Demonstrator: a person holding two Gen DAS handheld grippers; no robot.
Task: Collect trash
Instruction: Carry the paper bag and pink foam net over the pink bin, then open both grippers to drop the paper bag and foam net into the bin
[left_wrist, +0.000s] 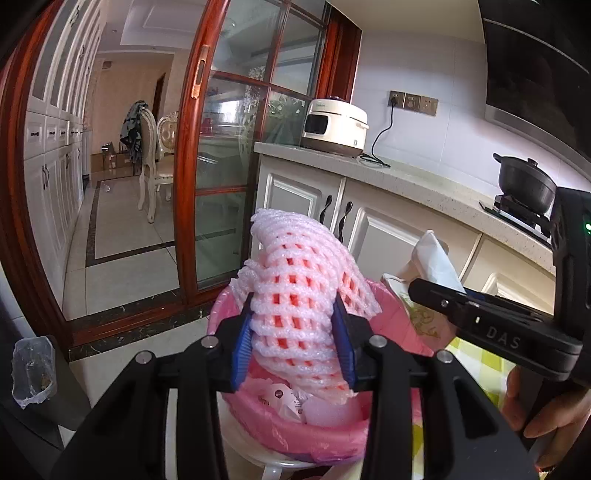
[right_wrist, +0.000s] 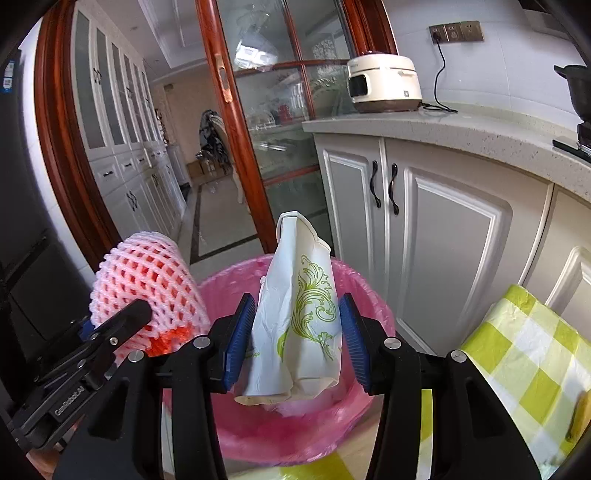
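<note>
Over the pink-lined trash bin (left_wrist: 258, 435), your left gripper (left_wrist: 293, 343) is clamped on a pink foam fruit net (left_wrist: 295, 280) that stands up between its blue pads (left_wrist: 242, 347). Just to its right, your right gripper (right_wrist: 293, 339) holds a crumpled white paper wrapper (right_wrist: 301, 314) with green scrollwork above the same bin. Far right, white cabinets (right_wrist: 443, 240) line the wall.
</note>
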